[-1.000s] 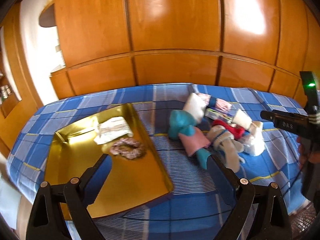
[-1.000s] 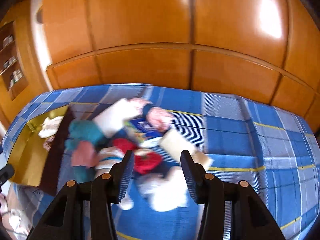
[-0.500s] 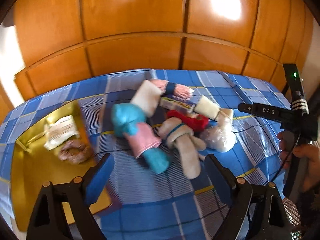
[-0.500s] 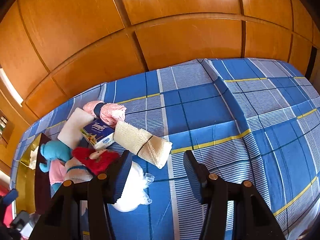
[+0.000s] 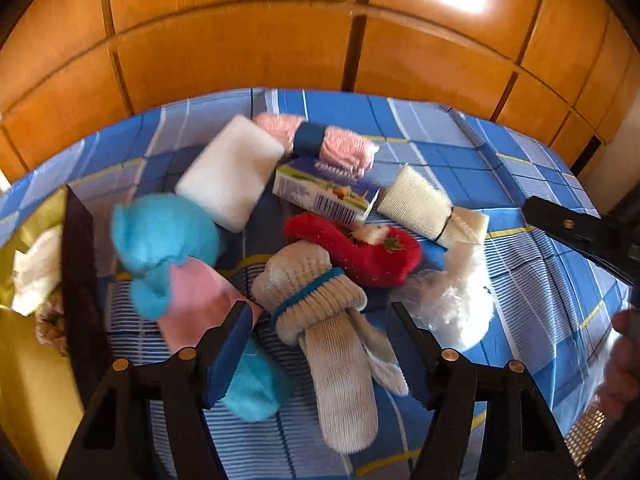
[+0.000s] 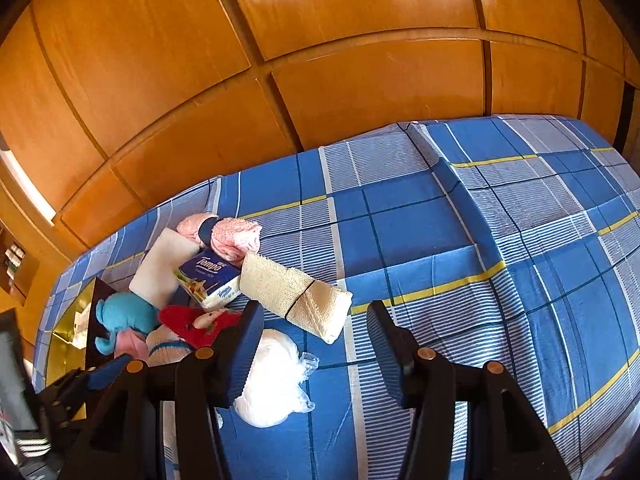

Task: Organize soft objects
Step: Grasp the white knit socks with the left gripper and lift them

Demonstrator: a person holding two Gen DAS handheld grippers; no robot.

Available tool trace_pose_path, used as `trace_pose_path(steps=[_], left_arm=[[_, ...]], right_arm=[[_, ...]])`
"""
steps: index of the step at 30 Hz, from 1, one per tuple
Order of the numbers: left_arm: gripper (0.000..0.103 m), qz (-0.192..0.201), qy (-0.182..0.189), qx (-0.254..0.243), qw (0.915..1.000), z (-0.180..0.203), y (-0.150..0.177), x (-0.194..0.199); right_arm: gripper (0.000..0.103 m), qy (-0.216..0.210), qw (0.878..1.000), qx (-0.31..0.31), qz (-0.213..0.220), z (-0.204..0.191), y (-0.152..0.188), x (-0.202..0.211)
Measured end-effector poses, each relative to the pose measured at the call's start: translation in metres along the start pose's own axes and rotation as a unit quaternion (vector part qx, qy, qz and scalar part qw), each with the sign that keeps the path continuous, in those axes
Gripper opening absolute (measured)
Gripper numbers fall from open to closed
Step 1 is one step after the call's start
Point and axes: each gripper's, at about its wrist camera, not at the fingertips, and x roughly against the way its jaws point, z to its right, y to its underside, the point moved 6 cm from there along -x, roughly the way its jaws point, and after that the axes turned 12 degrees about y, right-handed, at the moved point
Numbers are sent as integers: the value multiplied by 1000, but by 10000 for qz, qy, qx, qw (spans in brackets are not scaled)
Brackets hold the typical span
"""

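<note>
A pile of soft things lies on the blue checked bedspread (image 6: pixel 440 240). My left gripper (image 5: pixel 320 344) is open, its fingers straddling a rolled grey sock (image 5: pixel 320 312) without touching it. Beside the sock are a blue and pink plush toy (image 5: pixel 168 248), a red plush (image 5: pixel 360 248), a white sponge block (image 5: pixel 232 168), a pink yarn roll (image 5: pixel 344 144), a tissue pack (image 5: pixel 328 192), a cream cloth roll (image 5: pixel 424 204) and a white bag of stuffing (image 5: pixel 456 304). My right gripper (image 6: pixel 316 344) is open and empty, right of the stuffing bag (image 6: pixel 272 376).
A gold tray (image 5: pixel 28 380) lies at the left with a white packet (image 5: pixel 36 268) and a scrunchie (image 5: pixel 50 326) in it. A wooden wardrobe wall (image 6: pixel 320 60) stands behind the bed. The right gripper's body (image 5: pixel 580 236) shows at the right edge of the left wrist view.
My left gripper has swung right from the gold tray and come down close over the grey sock. My right gripper has drawn back and turned right, off the pile.
</note>
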Motion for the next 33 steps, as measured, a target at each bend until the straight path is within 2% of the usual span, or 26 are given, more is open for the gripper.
trace_pose_path(steps=[1, 4, 7, 15, 19, 22, 29, 32, 33], left_arm=[[70, -33, -60, 3, 10000, -2, 0, -5], [53, -288, 33, 94, 9995, -9, 7, -23], [44, -109, 85, -2, 9999, -7, 11, -17], [43, 358, 314, -328, 9983, 1, 24, 22], [43, 458, 409, -312, 9976, 3, 28, 35], [43, 555, 379, -357, 9971, 4, 34, 48], [44, 718, 344, -236, 9965, -2, 40, 70], [44, 799, 281, -148, 9963, -8, 43, 81], [44, 838, 254, -114, 9961, -10, 44, 86]], right_arm=[[54, 2, 10000, -12, -12, 1, 0, -1], [54, -10, 10000, -35, -48, 1, 0, -3], [54, -57, 9999, -33, -121, -1, 2, -6], [54, -501, 9960, 298, -680, -23, 19, -24], [70, -499, 9933, 651, -811, -37, 29, -31], [75, -548, 9912, 839, -870, -43, 35, -34], [76, -548, 9861, 1275, -910, -59, 49, -40], [76, -355, 9836, 1493, -949, -63, 58, -49], [72, -264, 9824, 1584, -953, -65, 60, -51]])
